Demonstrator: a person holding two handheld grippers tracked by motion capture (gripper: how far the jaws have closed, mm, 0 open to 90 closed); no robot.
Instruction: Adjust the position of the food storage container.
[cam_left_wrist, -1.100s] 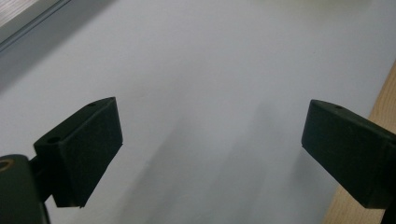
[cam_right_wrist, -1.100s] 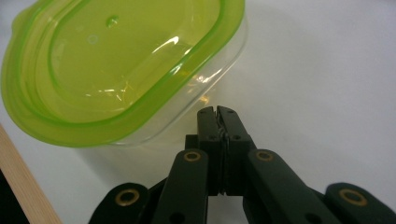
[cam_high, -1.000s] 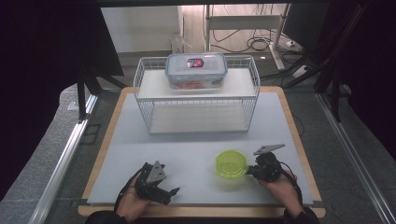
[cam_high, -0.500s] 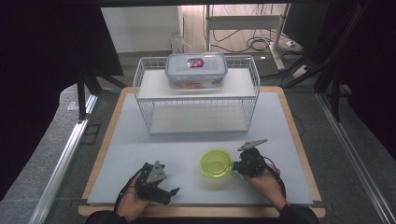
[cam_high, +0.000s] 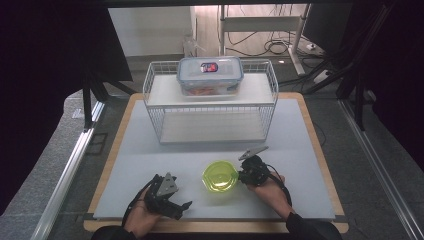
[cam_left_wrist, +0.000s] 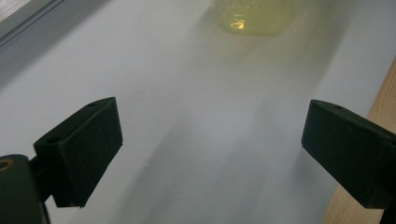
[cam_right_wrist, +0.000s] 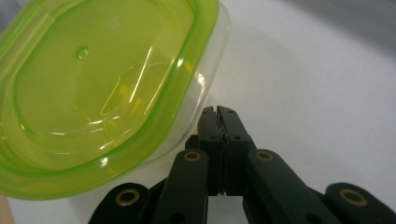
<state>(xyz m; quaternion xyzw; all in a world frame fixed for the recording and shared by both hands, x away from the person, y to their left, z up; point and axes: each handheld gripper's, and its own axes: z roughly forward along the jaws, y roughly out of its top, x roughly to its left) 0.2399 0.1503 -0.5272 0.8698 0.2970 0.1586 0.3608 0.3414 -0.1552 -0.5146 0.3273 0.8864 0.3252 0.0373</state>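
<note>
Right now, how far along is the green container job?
Done: little that shows. The green-lidded container sits on the mat in front of the wire rack, lid on. In hand: the right tongs are shut, their tips beside the container's wall, apparently nudging it, not gripping. The left tongs rest open and empty. Left: probably getting it onto the rack, where a blue-lidded container already sits.

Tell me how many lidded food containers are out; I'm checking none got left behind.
2: a green-lidded container on the mat beside the right tool, and a blue-rimmed container on top of the wire rack. None seems hidden.
</note>
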